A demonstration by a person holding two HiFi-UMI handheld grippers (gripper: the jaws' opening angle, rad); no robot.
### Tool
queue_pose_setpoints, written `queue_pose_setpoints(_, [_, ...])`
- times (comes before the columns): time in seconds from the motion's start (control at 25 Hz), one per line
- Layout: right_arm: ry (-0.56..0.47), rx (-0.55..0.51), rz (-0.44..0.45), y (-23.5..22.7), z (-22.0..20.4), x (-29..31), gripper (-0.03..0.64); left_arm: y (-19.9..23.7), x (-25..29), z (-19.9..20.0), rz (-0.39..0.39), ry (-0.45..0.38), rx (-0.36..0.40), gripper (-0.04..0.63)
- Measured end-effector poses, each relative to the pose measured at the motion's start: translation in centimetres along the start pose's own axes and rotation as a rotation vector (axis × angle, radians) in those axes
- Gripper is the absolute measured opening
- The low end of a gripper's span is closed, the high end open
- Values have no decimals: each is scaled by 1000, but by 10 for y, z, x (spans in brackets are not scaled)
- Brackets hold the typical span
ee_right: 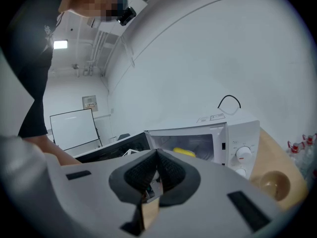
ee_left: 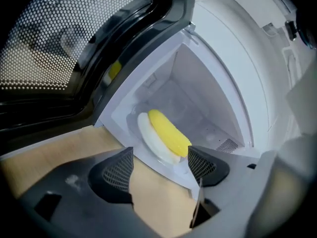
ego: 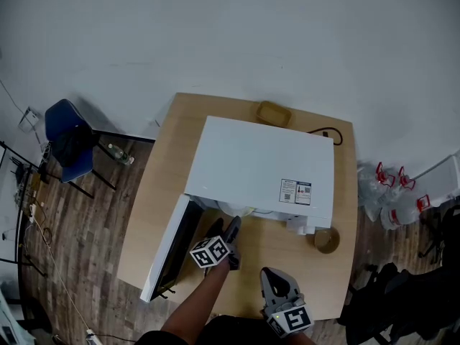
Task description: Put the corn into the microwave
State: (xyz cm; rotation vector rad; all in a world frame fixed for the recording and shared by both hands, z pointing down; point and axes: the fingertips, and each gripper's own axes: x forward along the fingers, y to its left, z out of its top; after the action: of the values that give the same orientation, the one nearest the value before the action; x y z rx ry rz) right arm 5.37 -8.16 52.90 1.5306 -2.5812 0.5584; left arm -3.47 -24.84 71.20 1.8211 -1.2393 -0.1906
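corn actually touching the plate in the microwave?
Touching. The left gripper view shows the corn lying lengthwise on the white plate inside the open microwave.

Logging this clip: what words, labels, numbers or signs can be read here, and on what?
None is legible.
Sticker on the microwave top: too small to read.
Wall notice above the whiteboard: blurred.
Print round the microwave dials: too small.
Marker cubes on the left gripper and right gripper: patterns only, no words.
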Motion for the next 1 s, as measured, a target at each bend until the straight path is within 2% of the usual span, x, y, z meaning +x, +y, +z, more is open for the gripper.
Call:
queue_pose_setpoints(0.28, [-24, -63, -55, -5, 15, -22, 60, -40, -51, -13, -104, 23, 40, 344])
queue_pose_setpoints(0.52, [-55, -83, -79, 12, 20, -56, 60, -78, -111, -27, -184, 22, 89, 332])
queue_pose_setpoints(0.56, [-59, -83, -82, 17, 20, -63, 60, -85, -123, -28, -205, 19, 86, 254])
queue_pose_setpoints(0.6, [-62, -80, -87, 21, 19, -69, 60, -92, -137, -30, -228, 15, 83, 106])
queue_pose_setpoints(0.64, [-64, -79, -92, 25, 17, -75, 60, -100, -151, -32, -252, 15, 87, 36])
queue_pose_setpoints(0.72, [-64, -84, -104, 33, 14, -89, 60, -117, -182, -39, -291, 23, 142, 26])
queue_pose_setpoints(0.84, [-56, -104, -126, 42, 6, -110, 60, -142, -234, -45, -325, 6, 273, 20])
queue_pose_setpoints(1.0, [-42, -127, -154, 54, -5, -137, 60, -163, -298, -48, -337, -61, 360, 18])
